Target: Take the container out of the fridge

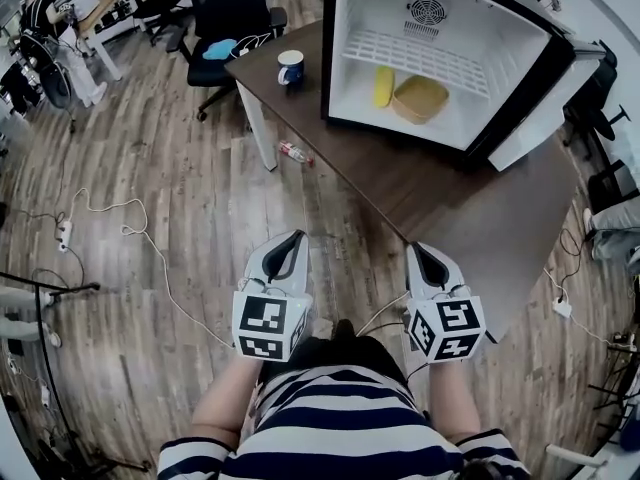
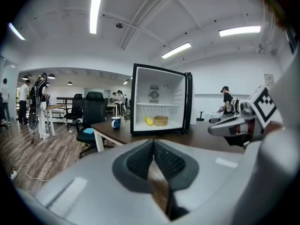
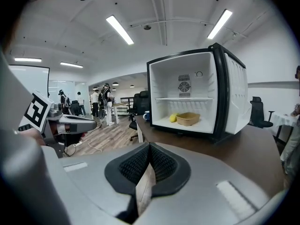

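Head view: I hold both grippers low and close to my body, at the near edge of the table (image 1: 430,203). The fridge (image 1: 334,58) stands open at the far end. The container (image 1: 420,99) sits on the fridge floor, right of a yellow item (image 1: 383,86) and well apart from both grippers. It lies almost straight ahead of my right gripper (image 1: 416,250), while my left gripper (image 1: 294,238) points left of the fridge opening. So I judge the right one the nearer and better lined up.

Left gripper view: my jaws are pressed together at the tips with nothing between them. The container (image 2: 161,121) shows far ahead and slightly right, low in the fridge.

Right gripper view: these jaws are clenched together too, empty. The container (image 3: 187,119) is far ahead and to the right, its longer side seemingly running across the opening. I'd have to unclench before reaching in.
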The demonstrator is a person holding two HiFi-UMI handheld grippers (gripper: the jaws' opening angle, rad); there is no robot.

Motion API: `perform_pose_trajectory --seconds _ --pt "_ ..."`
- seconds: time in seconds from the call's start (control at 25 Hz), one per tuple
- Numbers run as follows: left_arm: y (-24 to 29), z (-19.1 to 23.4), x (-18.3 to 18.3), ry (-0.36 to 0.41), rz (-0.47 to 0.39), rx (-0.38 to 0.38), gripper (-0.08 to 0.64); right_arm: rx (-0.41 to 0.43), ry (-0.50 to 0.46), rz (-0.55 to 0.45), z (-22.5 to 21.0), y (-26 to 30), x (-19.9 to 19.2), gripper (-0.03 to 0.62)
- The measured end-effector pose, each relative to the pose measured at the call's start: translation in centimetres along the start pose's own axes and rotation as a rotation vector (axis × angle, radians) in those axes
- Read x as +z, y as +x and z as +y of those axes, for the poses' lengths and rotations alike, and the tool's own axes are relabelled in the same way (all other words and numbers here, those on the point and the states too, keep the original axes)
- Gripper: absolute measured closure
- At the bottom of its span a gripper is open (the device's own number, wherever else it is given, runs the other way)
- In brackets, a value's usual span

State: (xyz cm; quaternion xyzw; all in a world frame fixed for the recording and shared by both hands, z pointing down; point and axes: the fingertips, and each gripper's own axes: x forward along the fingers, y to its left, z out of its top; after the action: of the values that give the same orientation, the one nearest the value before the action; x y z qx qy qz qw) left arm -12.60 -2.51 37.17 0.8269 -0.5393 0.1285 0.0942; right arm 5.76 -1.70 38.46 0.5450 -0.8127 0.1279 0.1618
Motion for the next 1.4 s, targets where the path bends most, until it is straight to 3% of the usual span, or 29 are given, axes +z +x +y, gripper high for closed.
perform_pose_trajectory --seconds 0.4,0.84,1.4 --pt "3.0 1.9 1.5 -0.015 -0.013 -0.035 0.56 -0.022 -0.038 0.022 -0.8 3.9 1.5 0.598" --pt "6.6 4.6 1.6 -0.057 -0.006 0.008 0.56 -0.002 -0.089 0.017 -3.0 9.0 4.0 0.597" --pt "14.6 4.7 2.8 -0.052 0.03 0.054 0.56 0.078 -0.148 0.0 -8.6 16.3 6.2 0.484"
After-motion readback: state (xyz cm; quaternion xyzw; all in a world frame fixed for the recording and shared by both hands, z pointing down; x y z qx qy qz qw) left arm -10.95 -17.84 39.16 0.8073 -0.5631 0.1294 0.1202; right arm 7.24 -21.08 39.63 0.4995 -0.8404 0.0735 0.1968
